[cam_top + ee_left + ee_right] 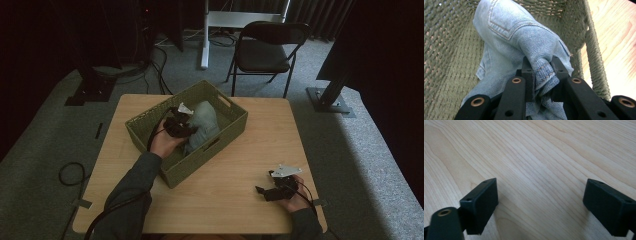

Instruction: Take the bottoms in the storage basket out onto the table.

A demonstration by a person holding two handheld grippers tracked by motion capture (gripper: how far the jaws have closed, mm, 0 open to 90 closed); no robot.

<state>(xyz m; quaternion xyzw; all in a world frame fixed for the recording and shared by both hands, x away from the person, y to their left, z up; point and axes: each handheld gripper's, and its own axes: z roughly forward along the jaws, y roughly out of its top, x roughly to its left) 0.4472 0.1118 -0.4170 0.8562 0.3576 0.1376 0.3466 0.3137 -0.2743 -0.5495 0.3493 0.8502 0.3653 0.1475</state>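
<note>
Currently left gripper (pixel 541 77) clamped on fold of jeans (pixel 524 42), inside woven basket (pixel 150 131). Basket wall close at 3 o'clock of jaws in left gripper view; basket floor open at 9 o'clock. Jeans occupy basket centre. Right gripper (pixel 265 191) at table (pixel 235 160) 5 o'clock corner, jaws wide apart, nothing between, bare wood ahead.
</note>
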